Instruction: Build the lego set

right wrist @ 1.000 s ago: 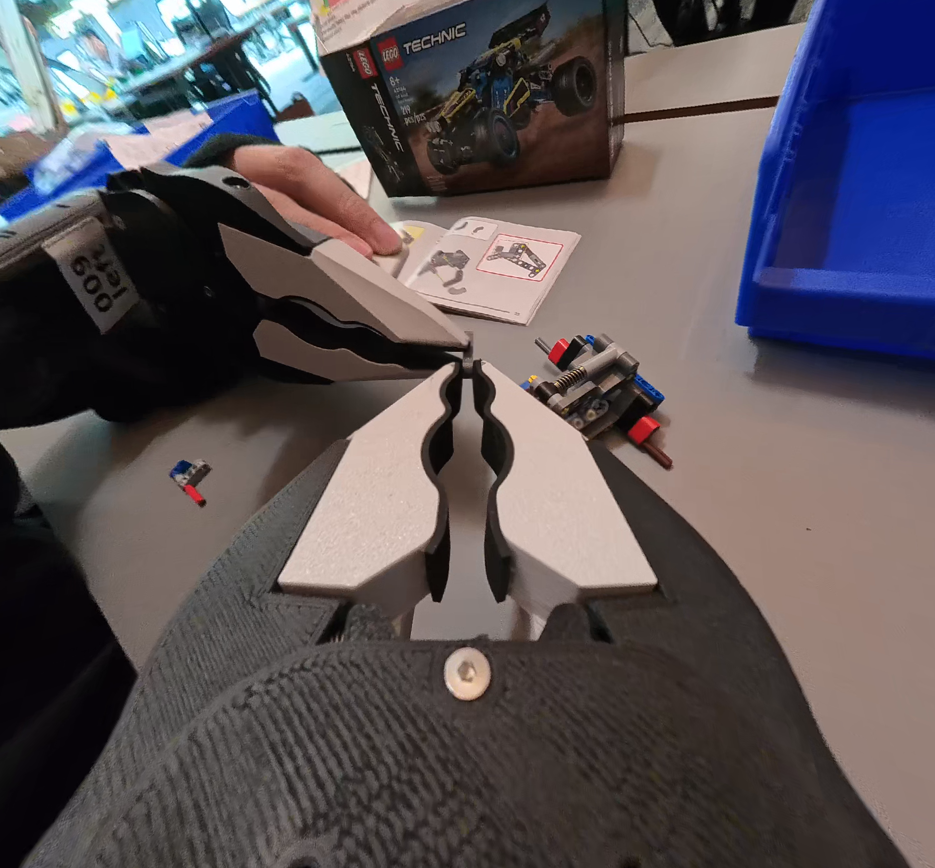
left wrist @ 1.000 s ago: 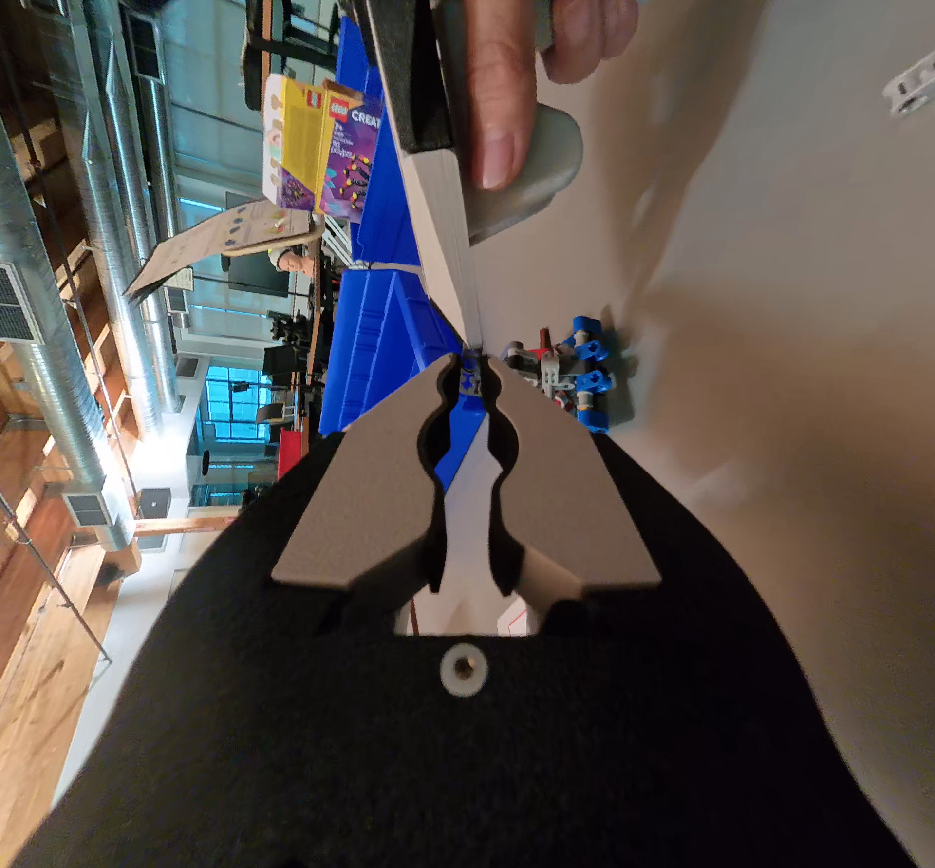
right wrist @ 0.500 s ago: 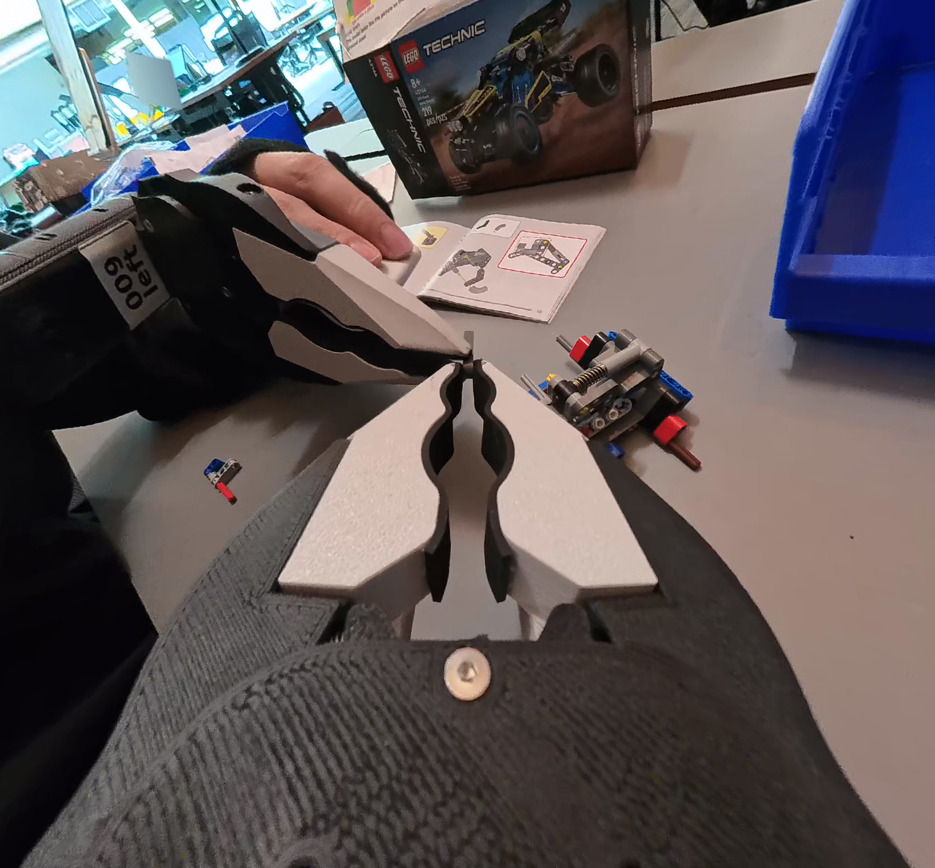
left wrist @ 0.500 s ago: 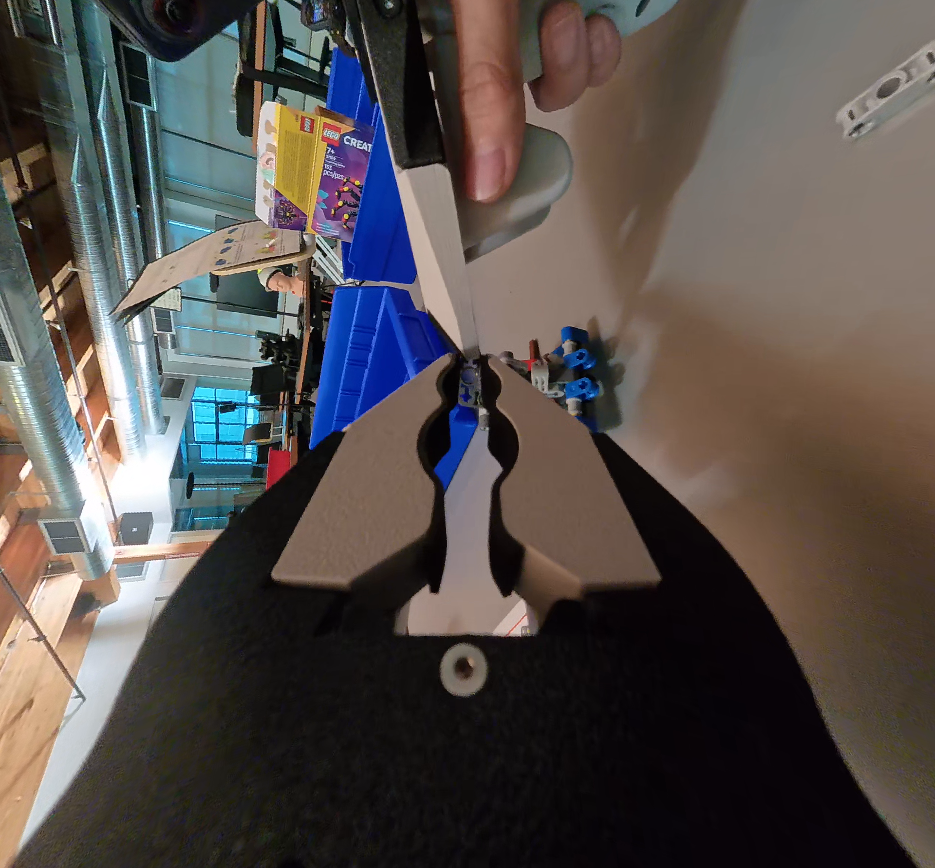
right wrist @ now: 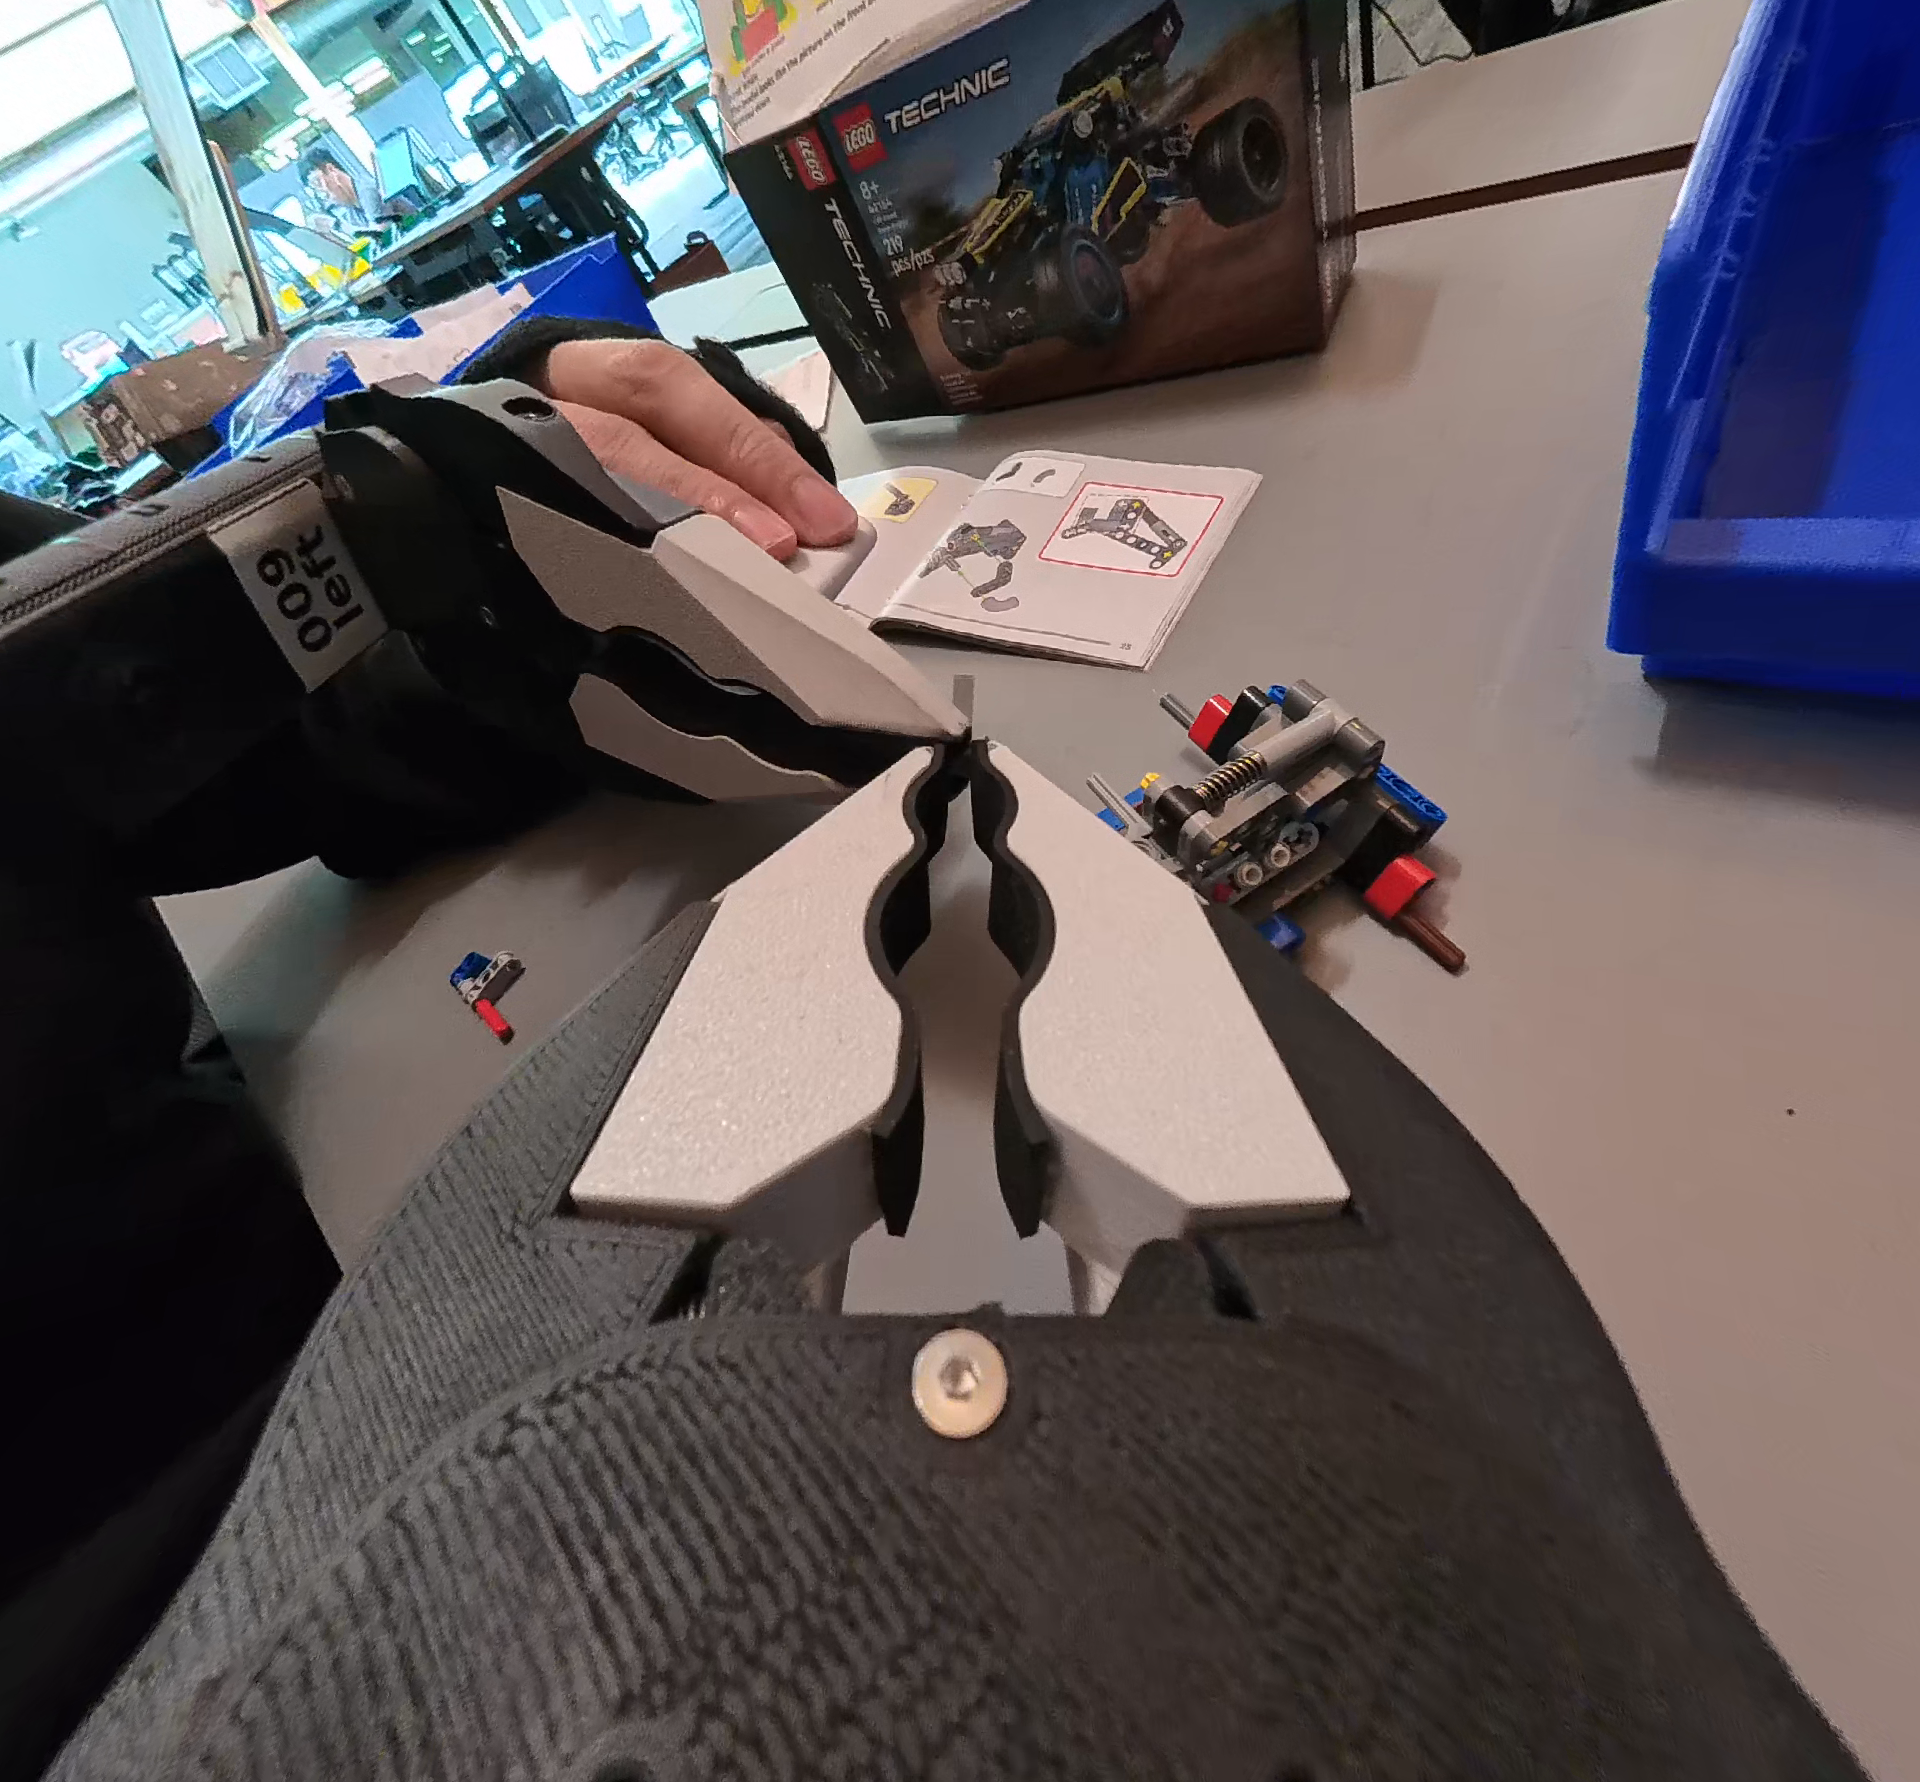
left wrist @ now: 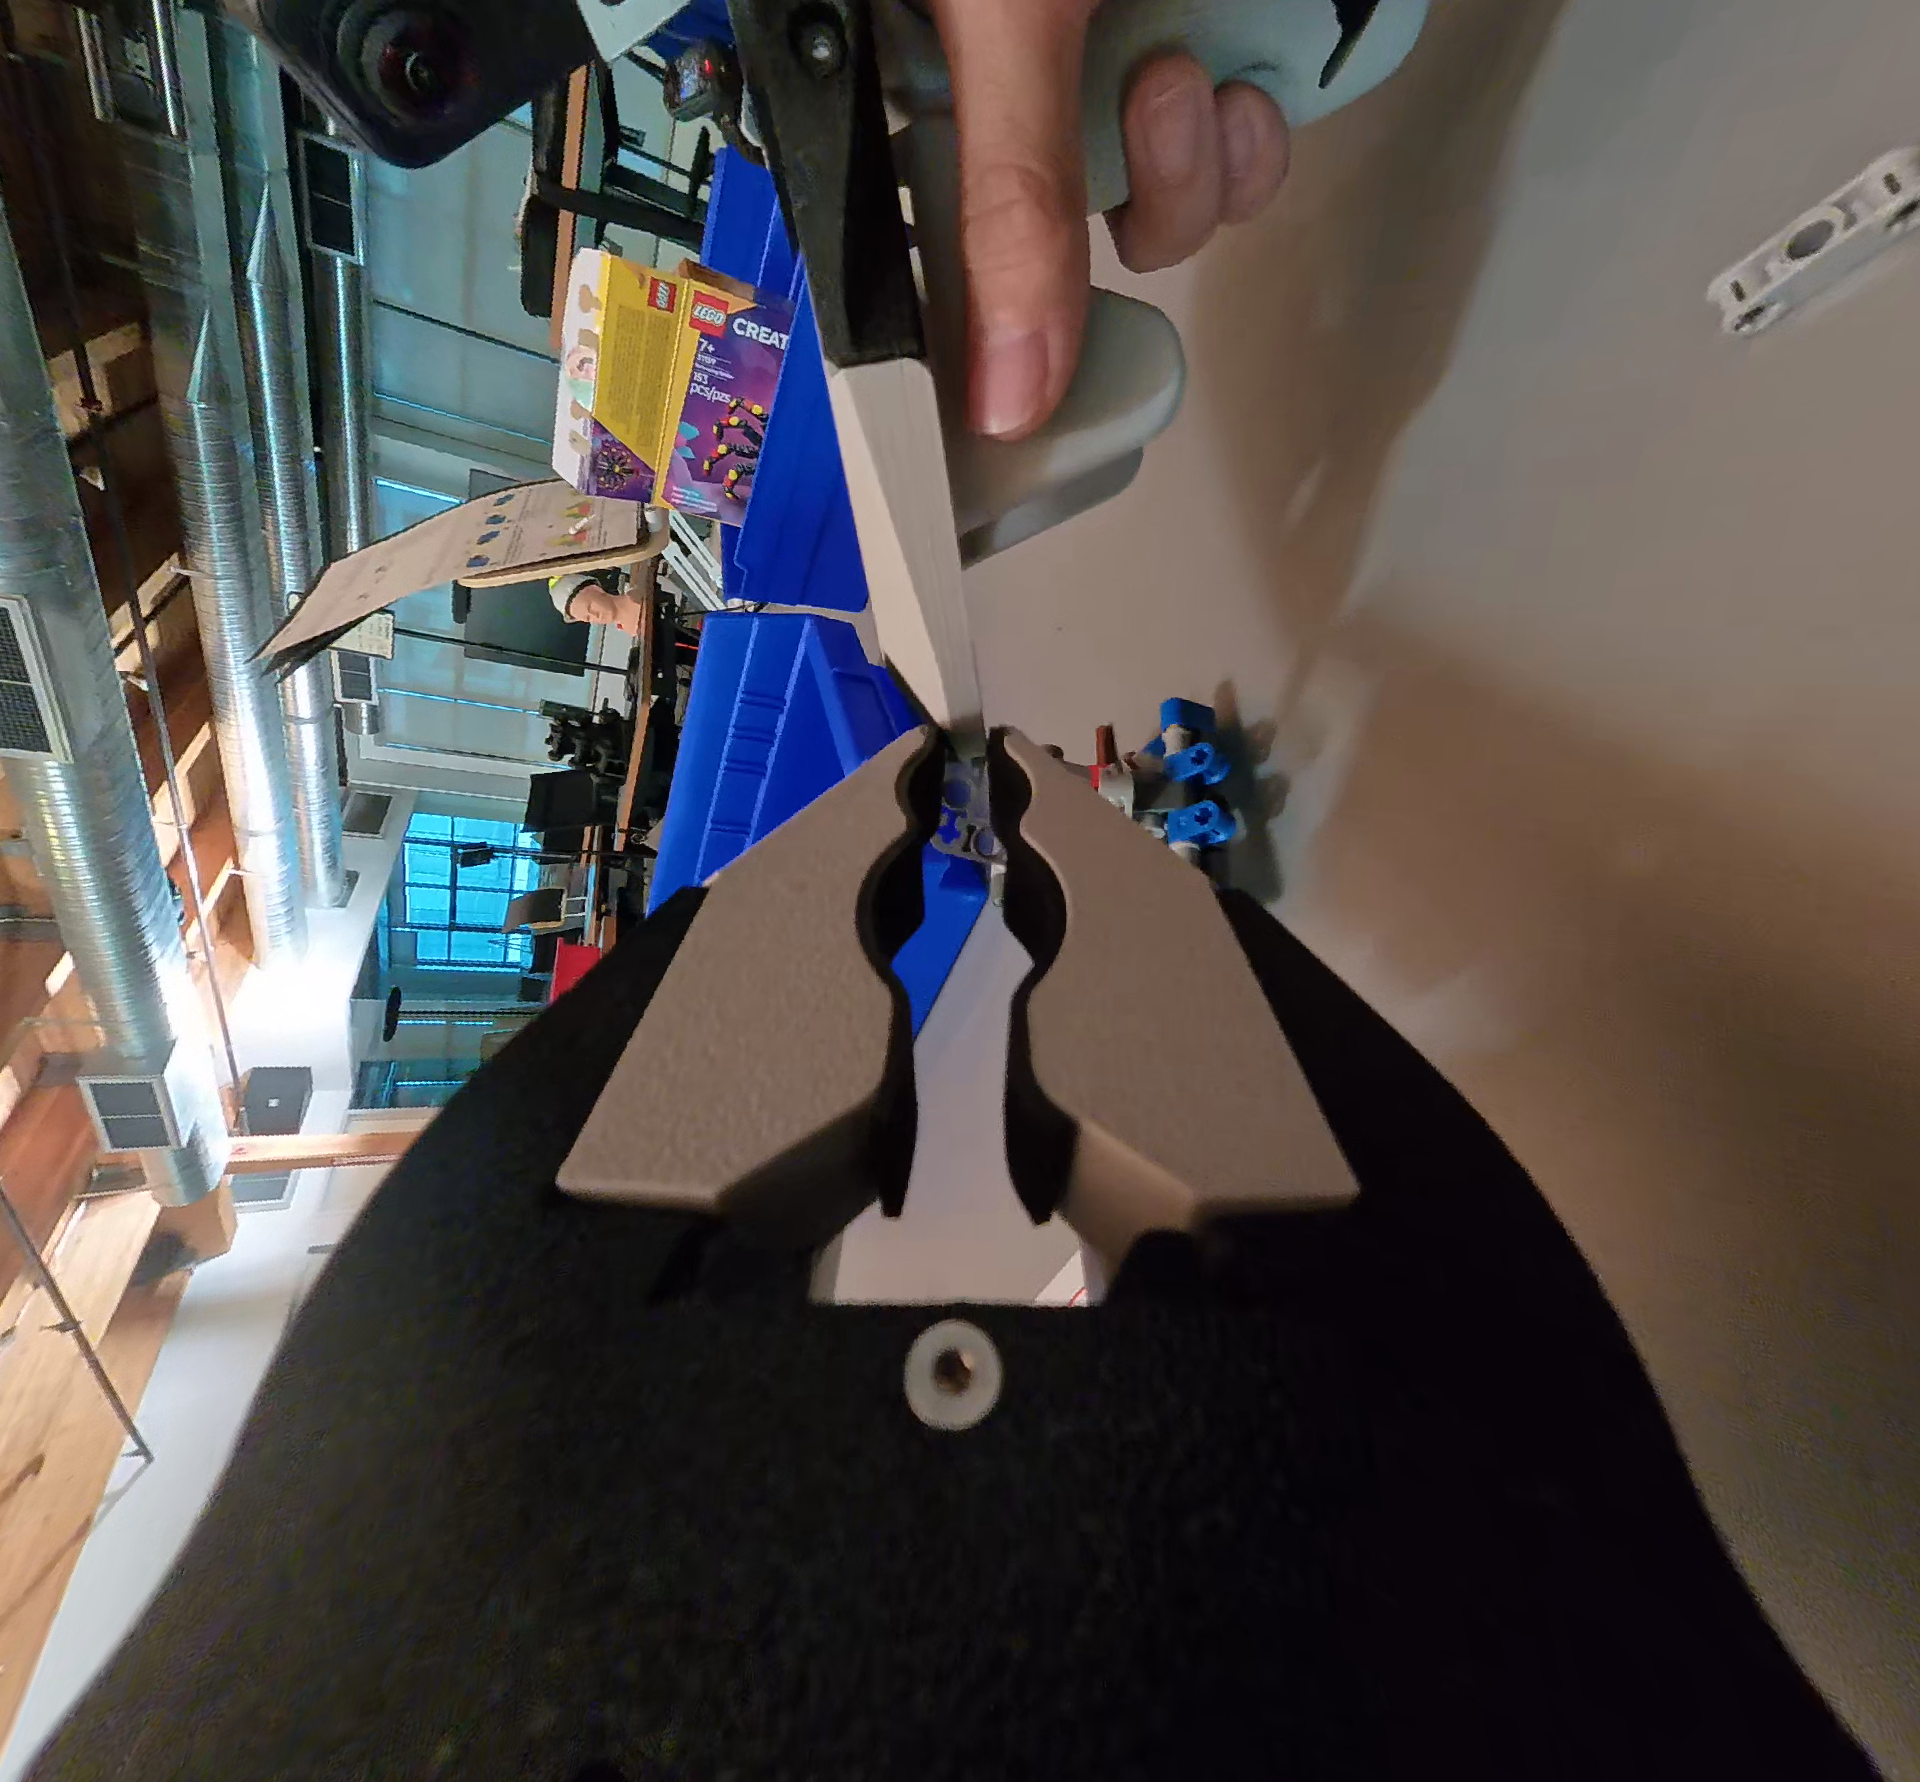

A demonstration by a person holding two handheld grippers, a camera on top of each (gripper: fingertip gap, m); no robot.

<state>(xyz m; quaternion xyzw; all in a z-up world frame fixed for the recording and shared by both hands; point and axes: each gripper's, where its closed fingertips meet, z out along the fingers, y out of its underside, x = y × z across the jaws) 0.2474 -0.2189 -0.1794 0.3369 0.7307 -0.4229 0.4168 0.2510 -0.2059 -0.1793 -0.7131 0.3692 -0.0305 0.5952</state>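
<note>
**Fingers tip to tip over the bench**

Your left gripper (left wrist: 966,797) has its fingers nearly together, clamped on a small grey connector piece with blue pins (left wrist: 964,823) right at the tips. In the right wrist view that same gripper (right wrist: 951,730) comes in from the left, turned on its side, with a thin grey pin (right wrist: 963,698) standing up just past its tips. Your right gripper (right wrist: 961,756) has its fingers drawn together at the tips, which sit right against the tips of the left one; whether they pinch that pin or the piece cannot be told from these views.

Both grippers are above the grey bench (right wrist: 1558,1057). Just to the right of the tips lies a partly built model (right wrist: 1288,818) of grey, black, blue and red parts with a spring. Beyond it an open instruction booklet (right wrist: 1081,558) lies flat, and behind that stands a toy box with a buggy pictured on it (right wrist: 1049,205). A blue bin (right wrist: 1787,382) sits at the right edge. A small blue, grey and red piece (right wrist: 483,989) lies apart at the left, and a pale grey beam (left wrist: 1818,252) lies well off on the bench in the left wrist view.
</note>
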